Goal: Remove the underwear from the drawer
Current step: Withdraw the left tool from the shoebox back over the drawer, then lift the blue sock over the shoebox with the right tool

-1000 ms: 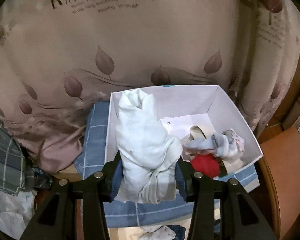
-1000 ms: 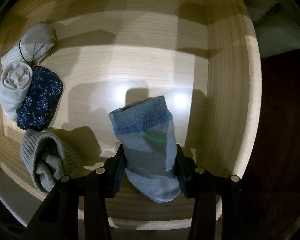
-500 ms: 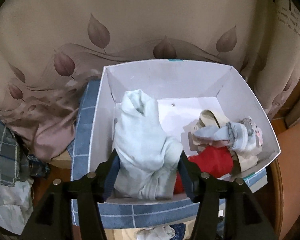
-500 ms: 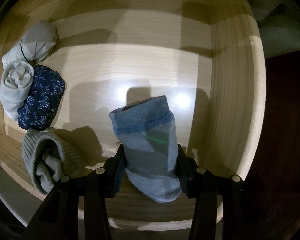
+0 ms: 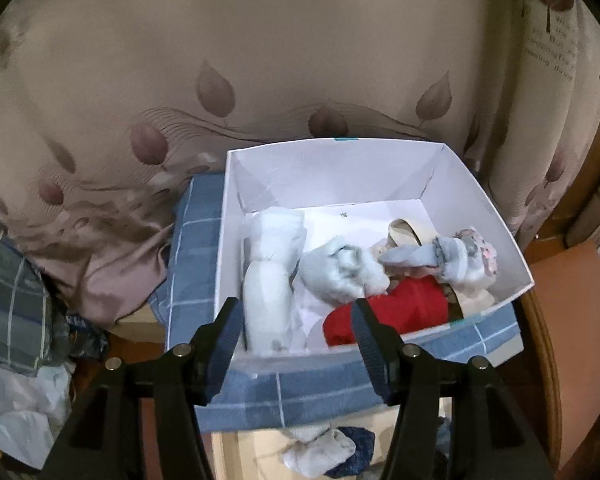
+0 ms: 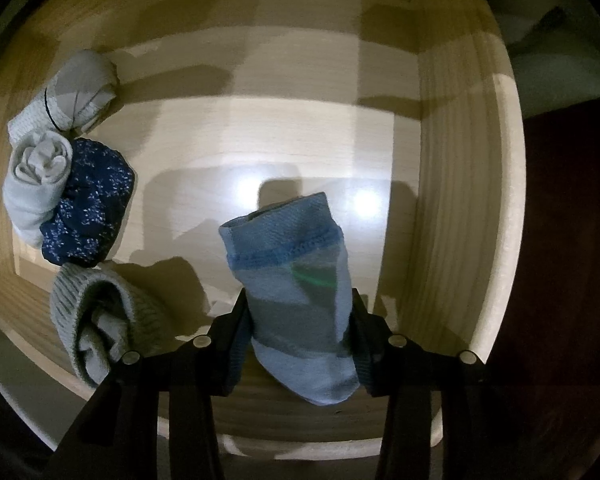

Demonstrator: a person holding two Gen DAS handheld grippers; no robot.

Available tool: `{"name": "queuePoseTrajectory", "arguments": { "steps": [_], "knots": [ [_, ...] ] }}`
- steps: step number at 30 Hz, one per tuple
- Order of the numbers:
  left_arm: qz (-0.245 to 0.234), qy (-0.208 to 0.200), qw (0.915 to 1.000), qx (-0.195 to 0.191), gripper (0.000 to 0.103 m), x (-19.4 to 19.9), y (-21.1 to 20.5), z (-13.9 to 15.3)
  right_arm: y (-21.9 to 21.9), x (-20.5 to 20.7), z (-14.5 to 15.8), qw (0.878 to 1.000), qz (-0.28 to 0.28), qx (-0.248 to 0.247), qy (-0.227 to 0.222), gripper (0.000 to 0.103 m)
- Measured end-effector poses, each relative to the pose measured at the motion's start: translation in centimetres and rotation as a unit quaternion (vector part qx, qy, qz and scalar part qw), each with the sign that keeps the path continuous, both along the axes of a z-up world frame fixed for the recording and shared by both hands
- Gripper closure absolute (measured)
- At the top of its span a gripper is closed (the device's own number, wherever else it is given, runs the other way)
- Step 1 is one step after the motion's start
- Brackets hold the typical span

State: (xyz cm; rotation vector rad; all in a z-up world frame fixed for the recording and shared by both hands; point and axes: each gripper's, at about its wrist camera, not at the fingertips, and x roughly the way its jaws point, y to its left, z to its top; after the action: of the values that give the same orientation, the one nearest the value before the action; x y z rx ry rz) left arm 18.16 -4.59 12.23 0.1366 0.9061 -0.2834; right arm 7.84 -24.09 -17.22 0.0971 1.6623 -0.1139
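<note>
My left gripper (image 5: 296,316) is open and empty above the near edge of a white box (image 5: 480,188). A white rolled garment (image 5: 270,280) lies loose in the box's left side, beside a pale blue bundle (image 5: 340,272), a red piece (image 5: 392,312) and a grey-pink piece (image 5: 460,258). My right gripper (image 6: 300,320) is shut on a light blue rolled garment (image 6: 296,280) and holds it above the wooden drawer (image 6: 460,184). In the drawer's left lie a grey roll (image 6: 80,88), a white roll (image 6: 36,180), a navy patterned roll (image 6: 88,208) and a grey knit roll (image 6: 96,320).
The box sits on a blue checked cloth (image 5: 196,240) in front of a beige leaf-print curtain (image 5: 260,60). Plaid fabric (image 5: 8,288) lies at the left. Small garments (image 5: 324,448) lie below the box. A brown surface (image 5: 568,320) is at the right.
My left gripper opened and let the white rolled garment drop into the box, then drew back a little. My right gripper stays shut on the light blue garment, almost still.
</note>
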Motion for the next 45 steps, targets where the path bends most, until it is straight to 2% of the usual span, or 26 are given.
{"name": "queuePoseTrajectory", "arguments": {
  "steps": [5,9,14,16,20,26,29,32,37,45],
  "knots": [
    [0.018,0.005,0.9998,-0.009,0.045,-3.2,2.8,-0.6,0.2,-0.1,0.4,1.0,0.001,-0.005,-0.006,0.063],
    [0.037,0.015,0.999,0.021,0.045,-5.4,4.3,-2.9,0.1,-0.1,1.0,1.0,-0.001,-0.01,-0.014,0.064],
    [0.041,0.049,0.9965,0.054,0.045,-7.7,5.3,-6.8,0.3,-0.3,2.6,0.999,-0.008,-0.014,-0.044,0.064],
    [0.045,0.058,0.9954,0.061,0.045,-8.4,5.7,-8.0,0.3,-0.4,3.3,0.998,-0.007,-0.02,-0.059,0.064],
    [0.06,0.071,0.9947,0.044,0.045,-9.6,6.4,-9.7,0.1,-0.9,5.4,0.994,-0.014,-0.018,-0.11,0.064],
    [0.077,0.099,0.9919,0.022,0.045,-10.3,7.7,-11.8,-0.7,-1.5,8.9,0.98,-0.018,0.005,-0.197,0.064],
    [0.084,0.094,0.9918,0.019,0.045,-10.2,9.2,-11.5,-0.4,-1.9,10.3,0.975,-0.006,-0.002,-0.22,0.064],
    [0.097,0.082,0.9919,0.013,0.045,-10.2,10.8,-10.3,-0.6,-1.8,11.1,0.975,-0.005,0.017,-0.22,0.064],
    [0.109,0.075,0.9912,0.005,0.045,-10.0,13.1,-8.4,-0.3,-1.9,13.0,0.973,0.011,0.01,-0.23,0.064],
    [0.108,0.046,0.993,0.017,0.045,-11.0,14.4,-4.7,0.6,-1.9,13.3,0.973,0.018,-0.003,-0.229,0.064]
  ]
}}
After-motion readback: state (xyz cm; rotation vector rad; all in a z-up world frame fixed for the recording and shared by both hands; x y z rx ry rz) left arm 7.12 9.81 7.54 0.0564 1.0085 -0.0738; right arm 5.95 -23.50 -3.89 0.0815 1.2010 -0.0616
